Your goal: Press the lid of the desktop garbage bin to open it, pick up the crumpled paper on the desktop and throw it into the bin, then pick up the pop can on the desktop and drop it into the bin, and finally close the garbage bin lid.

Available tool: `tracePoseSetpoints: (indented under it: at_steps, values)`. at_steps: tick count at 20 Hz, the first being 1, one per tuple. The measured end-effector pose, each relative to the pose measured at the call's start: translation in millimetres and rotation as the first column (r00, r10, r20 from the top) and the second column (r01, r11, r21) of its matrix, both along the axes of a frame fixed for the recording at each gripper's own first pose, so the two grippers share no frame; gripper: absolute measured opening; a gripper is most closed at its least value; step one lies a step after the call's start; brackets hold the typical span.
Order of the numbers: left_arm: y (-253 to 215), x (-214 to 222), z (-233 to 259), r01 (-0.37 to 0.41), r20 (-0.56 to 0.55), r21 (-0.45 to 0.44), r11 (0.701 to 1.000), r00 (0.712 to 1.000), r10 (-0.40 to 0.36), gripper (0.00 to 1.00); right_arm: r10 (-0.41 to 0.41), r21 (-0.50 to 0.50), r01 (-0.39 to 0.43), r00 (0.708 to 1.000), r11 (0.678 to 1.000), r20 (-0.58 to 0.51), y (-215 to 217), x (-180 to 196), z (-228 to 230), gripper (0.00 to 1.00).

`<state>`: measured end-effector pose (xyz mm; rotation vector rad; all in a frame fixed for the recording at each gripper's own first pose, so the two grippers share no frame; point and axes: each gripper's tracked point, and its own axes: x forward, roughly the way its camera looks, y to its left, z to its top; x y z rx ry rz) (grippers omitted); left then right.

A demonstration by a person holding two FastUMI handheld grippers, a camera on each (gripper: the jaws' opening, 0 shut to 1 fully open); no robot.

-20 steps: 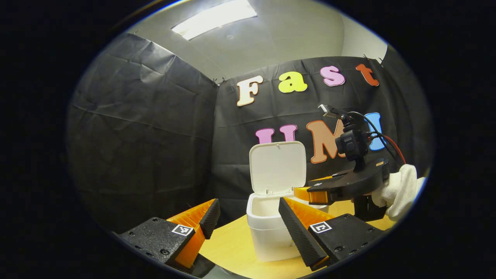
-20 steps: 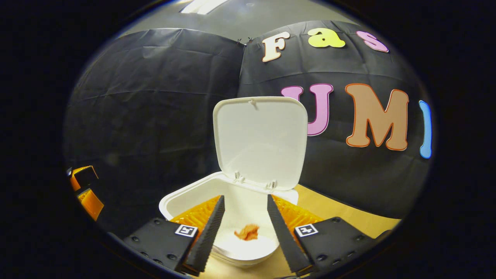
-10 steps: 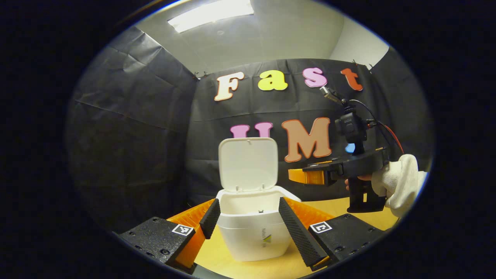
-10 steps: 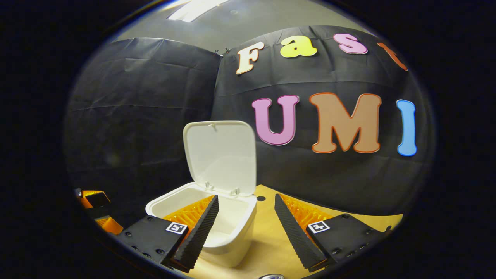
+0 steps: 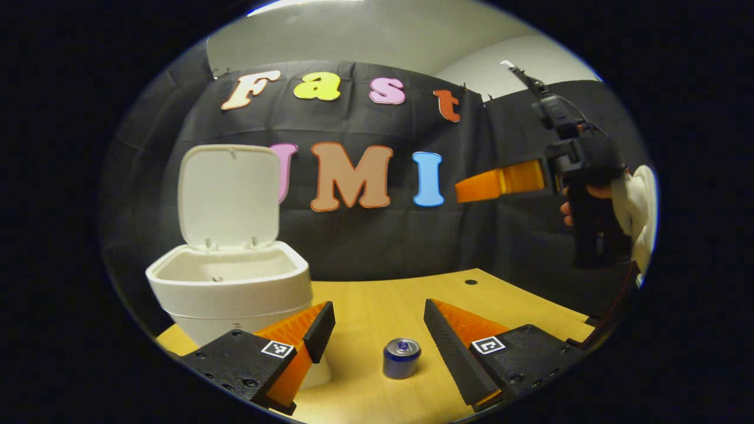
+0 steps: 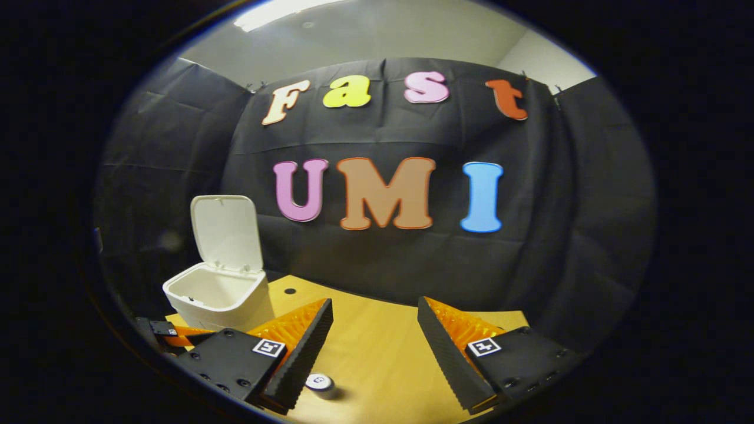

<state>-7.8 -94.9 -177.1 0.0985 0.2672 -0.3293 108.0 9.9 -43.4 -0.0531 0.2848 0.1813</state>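
Both tools swung right, left tool (image 5: 377, 321) open above can (image 5: 401, 357)

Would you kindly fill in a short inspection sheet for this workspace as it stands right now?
Surface: wooden desktop, a small round hole near its far edge.
Job's things: white bin with lid standing open; pop can upright on the desktop. Crumpled paper: nothing seen.
Clutter: nothing seen.
Grippers: left tool open, empty, the can between its fingers, untouched; right tool open, empty, held in the air by a hand.
Cables: on the right tool's top.
Surroundings: black cloth walls, ceiling light.
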Motion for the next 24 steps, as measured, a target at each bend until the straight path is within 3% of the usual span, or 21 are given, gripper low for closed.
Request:
tracePoseSetpoints:
  at_steps: [4, 8, 11, 15, 19, 24]
  values:
    - [-9, 26, -50, 0.015, -0.029, 0.034, 0.999, 0.999, -0.014, 0.94, -0.214, -0.030, 0.214, 0.977, 0.976, 0.010, -78, -51, 10, 0.96]
    - [-20, 41, -105, 0.032, -0.092, 0.049, 0.998, 0.995, -0.028, 0.94, -0.403, -0.022, 0.403, 0.915, 0.915, 0.002, -134, -96, 15, 0.96]
    - [-23, 42, -136, 0.026, -0.149, 0.047, 0.999, 0.989, -0.019, 0.94, -0.490, -0.022, 0.490, 0.872, 0.871, 0.000, -158, -118, 15, 0.96]
    - [-23, 39, -167, 0.028, -0.210, 0.089, 0.996, 0.978, -0.009, 0.94, -0.515, -0.038, 0.515, 0.857, 0.857, -0.004, -159, -131, 14, 0.96]
    - [-20, 41, -177, 0.032, -0.219, 0.123, 0.992, 0.976, -0.005, 0.79, -0.482, -0.056, 0.481, 0.876, 0.875, -0.010, -149, -124, 9, 0.96]
    - [-23, 40, -170, 0.023, -0.229, 0.102, 0.995, 0.973, 0.001, 0.78, -0.434, -0.054, 0.432, 0.900, 0.900, -0.027, -136, -112, 1, 0.96]
